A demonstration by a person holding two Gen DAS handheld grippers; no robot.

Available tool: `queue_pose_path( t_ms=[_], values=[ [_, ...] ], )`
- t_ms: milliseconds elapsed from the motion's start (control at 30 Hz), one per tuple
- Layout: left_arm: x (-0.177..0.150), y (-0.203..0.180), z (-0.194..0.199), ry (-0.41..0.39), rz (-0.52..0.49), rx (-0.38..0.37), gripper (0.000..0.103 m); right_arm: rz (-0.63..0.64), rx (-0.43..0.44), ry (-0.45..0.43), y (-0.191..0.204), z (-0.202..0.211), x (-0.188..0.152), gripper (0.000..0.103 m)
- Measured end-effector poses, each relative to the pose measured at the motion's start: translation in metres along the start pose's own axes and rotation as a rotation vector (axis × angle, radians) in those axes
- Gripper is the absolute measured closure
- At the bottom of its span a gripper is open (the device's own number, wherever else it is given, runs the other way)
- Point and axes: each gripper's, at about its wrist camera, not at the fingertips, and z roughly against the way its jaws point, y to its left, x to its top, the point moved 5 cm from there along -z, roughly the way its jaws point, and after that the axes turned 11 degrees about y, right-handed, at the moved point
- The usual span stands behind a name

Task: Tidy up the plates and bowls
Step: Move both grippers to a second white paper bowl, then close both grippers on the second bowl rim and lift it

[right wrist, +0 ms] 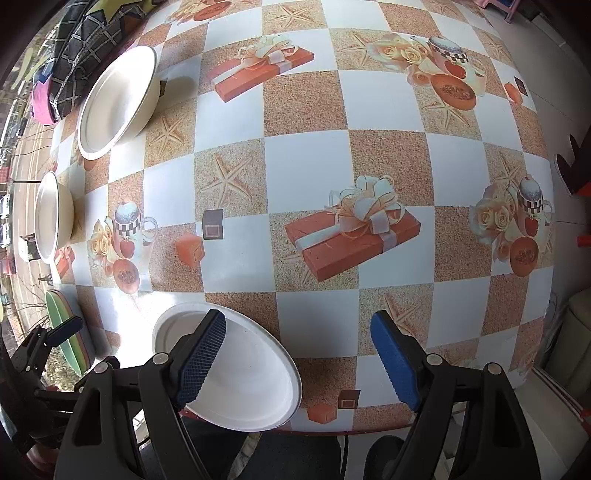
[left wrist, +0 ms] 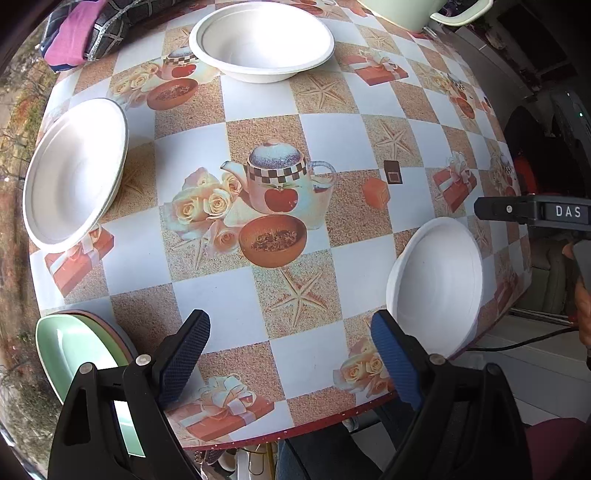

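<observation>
Three white paper bowls stand on the checked tablecloth point(left wrist: 325, 147): one at the far side point(left wrist: 262, 40), one at the left point(left wrist: 74, 177), one at the near right edge point(left wrist: 436, 284). A pale green plate point(left wrist: 70, 350) tops a small stack at the near left. My left gripper point(left wrist: 290, 332) hangs open over bare cloth with nothing between its pads. In the right wrist view my right gripper point(right wrist: 295, 332) is open above the near bowl point(right wrist: 251, 380). Its left finger is over the bowl's inside and its right finger is well clear, with no pad pressing on it.
Folded dark checked and magenta cloth point(left wrist: 85, 33) lies at the far left corner, and a pale green mug point(left wrist: 406, 11) stands at the far right. The near bowl slightly overhangs the table's red-trimmed front edge point(right wrist: 325, 432). The left gripper's finger point(right wrist: 68, 328) is beside the plate stack point(right wrist: 70, 343).
</observation>
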Motion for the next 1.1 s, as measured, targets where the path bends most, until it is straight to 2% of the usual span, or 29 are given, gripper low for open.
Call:
queue_pose_path(
  t_ms=[133, 433, 633, 800, 933, 1100],
  values=[
    [0.029, 0.009, 0.017, -0.046, 0.039, 0.034, 0.012, -0.006, -0.002, -0.019, -0.006, 0.008, 0.020, 0.021],
    [0.105, 0.041, 0.042, -0.099, 0.235, 0.067, 0.012, 0.061, -0.033, -0.084, 0.015, 0.046, 0.084, 0.021],
    [0.148, 0.042, 0.049, -0.132, 0.249, 0.121, 0.012, 0.112, -0.039, -0.110, 0.041, 0.060, 0.129, 0.021],
    [0.178, 0.059, 0.042, -0.135, 0.279, 0.159, 0.012, 0.146, -0.027, -0.123, 0.073, 0.063, 0.166, 0.021],
    [0.198, 0.071, 0.029, -0.116, 0.297, 0.187, 0.012, 0.157, -0.021, -0.120, 0.100, 0.040, 0.187, 0.021],
    [0.218, 0.076, 0.013, -0.097, 0.274, 0.234, 0.012, 0.157, -0.017, -0.110, 0.111, 0.025, 0.206, 0.021]
  ],
)
